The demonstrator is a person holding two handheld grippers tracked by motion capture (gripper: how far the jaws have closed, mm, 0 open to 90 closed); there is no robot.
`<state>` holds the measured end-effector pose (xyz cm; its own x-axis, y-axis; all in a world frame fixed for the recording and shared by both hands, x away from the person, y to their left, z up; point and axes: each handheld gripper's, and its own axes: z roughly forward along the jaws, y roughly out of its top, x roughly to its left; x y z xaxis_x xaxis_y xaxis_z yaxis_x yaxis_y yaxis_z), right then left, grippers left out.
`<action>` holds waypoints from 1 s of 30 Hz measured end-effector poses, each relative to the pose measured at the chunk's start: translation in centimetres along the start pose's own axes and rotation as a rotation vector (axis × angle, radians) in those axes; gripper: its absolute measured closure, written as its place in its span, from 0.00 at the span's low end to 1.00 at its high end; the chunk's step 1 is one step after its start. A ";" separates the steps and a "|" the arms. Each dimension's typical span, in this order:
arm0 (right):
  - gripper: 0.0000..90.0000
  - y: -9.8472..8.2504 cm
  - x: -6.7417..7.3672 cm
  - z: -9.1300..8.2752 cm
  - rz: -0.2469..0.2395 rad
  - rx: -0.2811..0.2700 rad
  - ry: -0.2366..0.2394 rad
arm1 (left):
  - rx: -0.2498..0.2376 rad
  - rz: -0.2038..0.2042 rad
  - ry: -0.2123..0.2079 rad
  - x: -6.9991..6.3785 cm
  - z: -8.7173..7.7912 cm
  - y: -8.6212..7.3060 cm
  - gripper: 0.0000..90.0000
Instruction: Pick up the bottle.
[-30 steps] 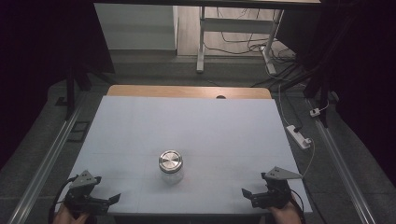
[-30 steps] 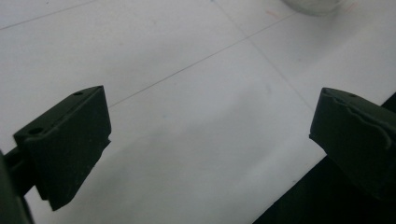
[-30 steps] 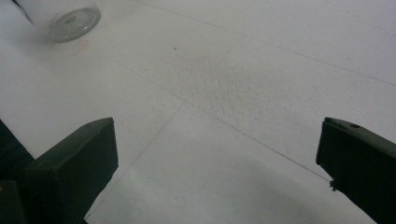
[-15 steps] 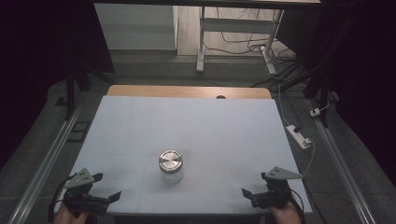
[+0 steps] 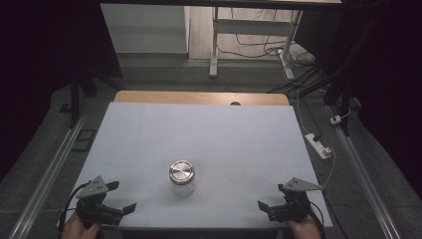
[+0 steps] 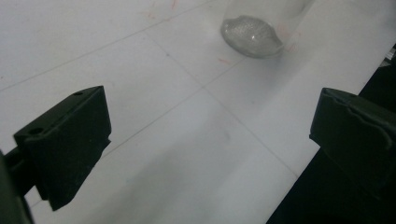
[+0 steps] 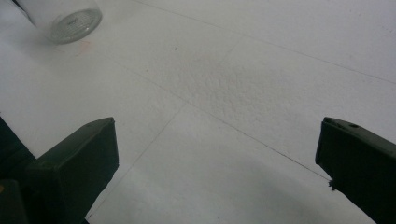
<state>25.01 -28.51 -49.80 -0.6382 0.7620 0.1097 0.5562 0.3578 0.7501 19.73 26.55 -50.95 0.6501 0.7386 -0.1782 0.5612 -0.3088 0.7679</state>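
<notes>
Left tongs [image 5: 121, 197] shifted slightly left and toward near edge of surface [image 5: 199, 129] over last second, ending a little farther from jar [image 5: 181, 177]; jaws wide apart. Right tongs [image 5: 271, 197] barely shifted.

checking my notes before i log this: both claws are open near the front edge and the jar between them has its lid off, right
Not quite: the jar has its metal lid on, as the high view shows. The rest holds: the left claw and right claw are open near the table's front edge, with the jar between them.
</notes>
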 end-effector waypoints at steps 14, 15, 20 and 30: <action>0.00 0.0 0.1 -0.1 -0.011 -0.013 -0.003 | -0.008 0.015 -0.010 -0.6 1.2 1.0 0.00; 0.00 0.0 0.1 -0.1 -0.007 -0.013 -0.001 | -0.006 0.017 -0.013 -0.6 1.3 1.1 0.00; 0.00 0.0 0.0 -0.1 -0.004 -0.008 0.002 | -0.003 0.027 -0.021 -0.7 2.0 1.8 0.00; 0.00 0.0 -0.1 -0.1 0.012 -0.009 0.004 | 0.005 0.063 -0.017 -0.8 3.6 3.3 0.00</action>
<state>25.03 -28.64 -49.77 -0.6336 0.7640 0.1217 0.5590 0.3433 0.7548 22.91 22.75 -50.51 0.6926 0.7076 -0.1398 0.5212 -0.3571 0.7751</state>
